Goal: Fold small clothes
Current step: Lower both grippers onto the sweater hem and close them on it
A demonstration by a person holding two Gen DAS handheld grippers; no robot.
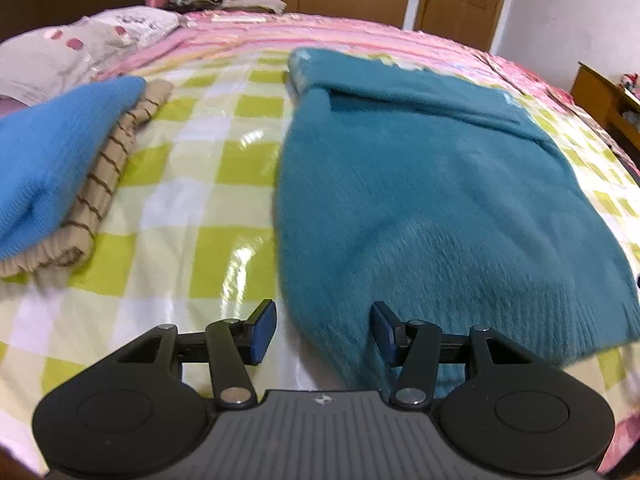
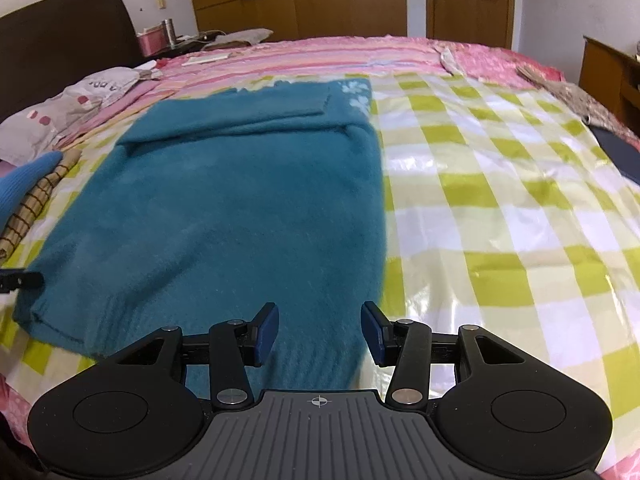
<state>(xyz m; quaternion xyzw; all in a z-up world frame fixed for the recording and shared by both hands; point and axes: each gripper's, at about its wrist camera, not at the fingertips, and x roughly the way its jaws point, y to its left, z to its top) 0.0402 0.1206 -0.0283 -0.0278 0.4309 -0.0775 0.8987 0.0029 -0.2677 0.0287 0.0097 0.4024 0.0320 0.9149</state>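
A teal fuzzy sweater (image 1: 420, 200) (image 2: 240, 208) lies flat on the green-checked sheet (image 1: 192, 184) (image 2: 500, 200), hem nearest me, its sleeves folded across the chest at the far end. My left gripper (image 1: 323, 320) hovers open over the hem's near-left corner. The sweater's left edge runs between its blue pads, which do not touch it. My right gripper (image 2: 320, 320) hovers open over the hem's near-right corner, with cloth below the gap and nothing pinched. A black bit of hardware (image 2: 22, 280) pokes in by the sweater's left edge.
A folded blue knit (image 1: 48, 160) lies on a folded beige striped garment (image 1: 100, 188) to the left. Pillows (image 1: 80, 40) and a pink quilt (image 1: 320, 32) sit farther back. A wooden cabinet (image 2: 612, 68) and a dark item (image 2: 624, 152) are at the right.
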